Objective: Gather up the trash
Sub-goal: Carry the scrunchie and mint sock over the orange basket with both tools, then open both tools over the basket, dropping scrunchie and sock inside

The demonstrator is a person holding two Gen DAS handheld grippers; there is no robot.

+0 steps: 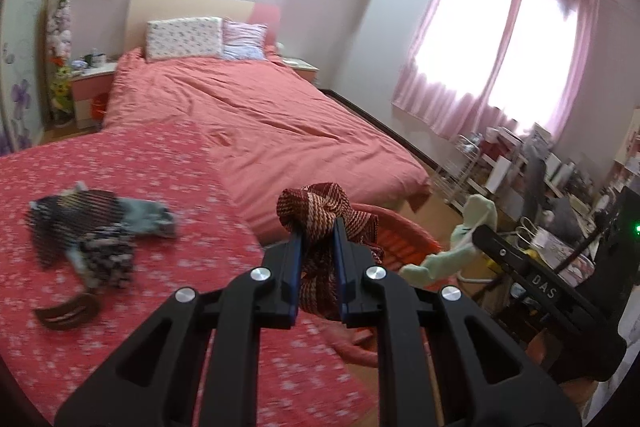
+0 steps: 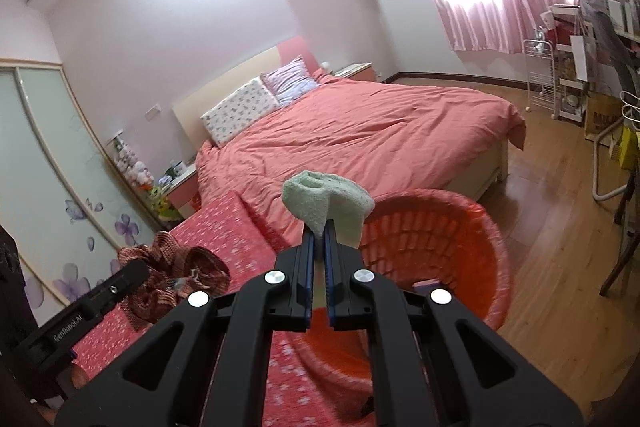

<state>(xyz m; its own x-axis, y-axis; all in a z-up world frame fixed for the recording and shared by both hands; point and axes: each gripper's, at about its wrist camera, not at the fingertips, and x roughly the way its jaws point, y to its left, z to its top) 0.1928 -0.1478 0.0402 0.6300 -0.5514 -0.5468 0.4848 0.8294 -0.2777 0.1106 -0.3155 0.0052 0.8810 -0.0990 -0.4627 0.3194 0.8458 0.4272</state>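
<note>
Above slatted orange basket: fuzzy green sock, woven maroon cloth.

home bedroom: made bed, pillows, pink curtains

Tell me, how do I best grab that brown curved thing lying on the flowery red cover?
Probably pinch the brown curved thing across the middle of its arc, coming straight down from above. It lies flat on the flowery red cover, apart from the dark clothes, and the band looks narrow there. The blur hides finer detail.
</note>
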